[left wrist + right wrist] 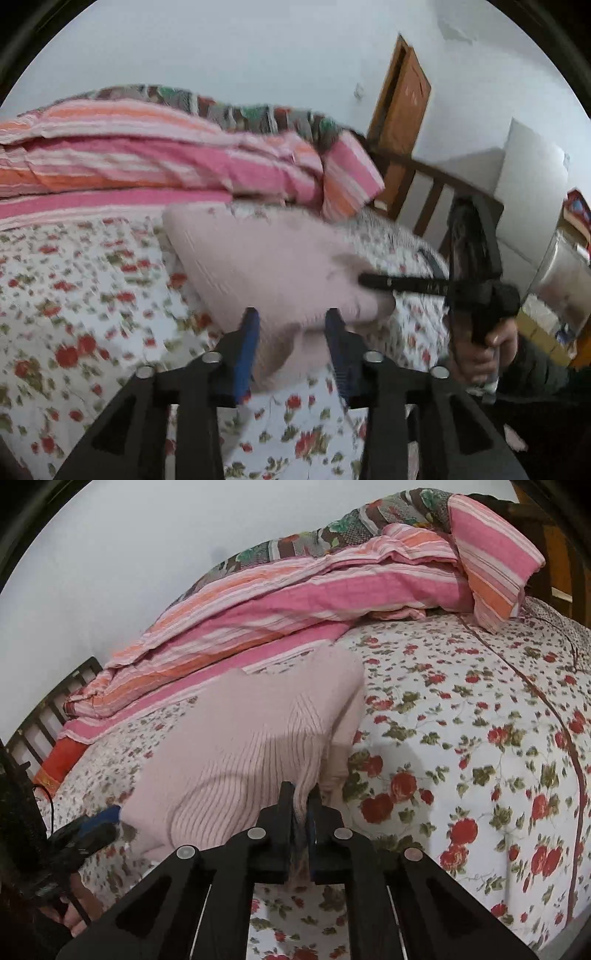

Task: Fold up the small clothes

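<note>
R gripper (300, 805): jaws were clamped on a ribbed edge of the pink sweater (251, 746), fabric pinched between the two fingers w/ almost no gap. From the left wrist view the same gripper (364, 279) reached in from the right, fingers roughly level, tip buried in the sweater's (273, 266) near-right part. The hand (480, 354) behind it gripped the handle from below, knuckles toward the lens.

L gripper (291, 321): jaws stood apart, blue pads on either side of a hanging fold of the sweater; cloth lay between them, but whether the pads pressed it cannot be told, as the frame was blurred. In the right wrist view this gripper's blue tip (107, 814) sat at the sweater's lower-left corner.

Sweater: lifted at the near edge, rest draped on the floral bedsheet (461, 738). Long axis ran from the grippers away toward the striped blanket (295, 602); far end pointed at the blanket, just short of or touching its pink border, which one unclear. Ribs ran along the same axis.

Surroundings: the striped pink-orange blanket was heaped along the far side of the bed, w/ a darker patterned quilt (332, 535) behind it. A wooden door (402, 110) stood in the white wall (221, 44) at right of the left wrist view; dark wooden bed rails (424, 184) showed below it.
</note>
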Demonstrator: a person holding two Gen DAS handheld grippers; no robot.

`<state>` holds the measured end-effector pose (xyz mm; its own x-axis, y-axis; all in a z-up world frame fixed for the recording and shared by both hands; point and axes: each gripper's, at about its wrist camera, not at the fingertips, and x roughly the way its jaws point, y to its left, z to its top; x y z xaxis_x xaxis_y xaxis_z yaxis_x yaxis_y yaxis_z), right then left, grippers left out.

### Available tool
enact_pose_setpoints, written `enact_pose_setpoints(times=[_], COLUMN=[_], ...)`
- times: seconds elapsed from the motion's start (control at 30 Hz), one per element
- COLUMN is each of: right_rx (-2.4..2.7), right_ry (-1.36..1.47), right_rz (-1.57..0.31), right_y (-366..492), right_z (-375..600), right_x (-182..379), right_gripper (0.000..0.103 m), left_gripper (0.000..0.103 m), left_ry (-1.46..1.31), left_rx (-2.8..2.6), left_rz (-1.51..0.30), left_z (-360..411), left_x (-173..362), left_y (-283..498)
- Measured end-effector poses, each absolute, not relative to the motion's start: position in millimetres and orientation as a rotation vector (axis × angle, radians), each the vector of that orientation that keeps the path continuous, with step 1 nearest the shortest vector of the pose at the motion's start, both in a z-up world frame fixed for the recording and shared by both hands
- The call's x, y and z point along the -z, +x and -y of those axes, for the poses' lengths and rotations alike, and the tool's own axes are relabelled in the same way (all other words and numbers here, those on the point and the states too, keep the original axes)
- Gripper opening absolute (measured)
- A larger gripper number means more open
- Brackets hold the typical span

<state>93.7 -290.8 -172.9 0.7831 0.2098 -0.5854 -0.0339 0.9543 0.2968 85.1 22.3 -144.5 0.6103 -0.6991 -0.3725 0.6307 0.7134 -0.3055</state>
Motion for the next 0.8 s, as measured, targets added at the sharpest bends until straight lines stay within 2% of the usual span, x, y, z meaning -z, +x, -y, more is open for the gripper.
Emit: enact_pose_setpoints(times=[0.13, 0.2, 0.23, 0.33, 0.4, 0.57, 0.73, 0.77, 0.8], right_rx=[-0.145, -0.139, -0.133, -0.117, -0.120, -0.102, -0.103, -0.108, -0.116], right_ry=[0.256, 0.262, 0.271, 0.279, 0.263, 0.231, 0.236, 0.239, 0.244], right_rz=[-0.640, -0.635, -0.631, -0.637, -0.649, -0.685, -0.698, -0.696, -0.684], right_y=[98, 106, 111, 120, 119, 99, 96, 96, 96], right_z=[287, 285, 285, 284, 284, 285, 284, 285, 287], right_x=[162, 161, 162, 168, 174, 195, 194, 190, 186], right_gripper=[0.014, 0.025, 0.025, 0.025, 0.013, 0.009, 0.011, 0.013, 0.021], left_gripper=[0.040, 0.040, 0.040, 0.041, 0.044, 0.049, 0.051, 0.053, 0.054], left_ry=[-0.177, -0.204, -0.199, -0.124, -0.085, 0.000, -0.076, -0.088, -0.090], left_rx=[0.710, 0.675, 0.651, 0.569, 0.547, 0.557, 0.609, 0.618, 0.625], left_rz=[-0.497, -0.528, -0.547, -0.627, -0.657, -0.706, -0.741, -0.740, -0.739], left_z=[-14, -4, 2, 18, 23, 28, 16, 16, 15], left_x=[137, 139, 141, 156, 164, 179, 187, 186, 187], left_y=[104, 121, 129, 145, 146, 135, 138, 139, 140])
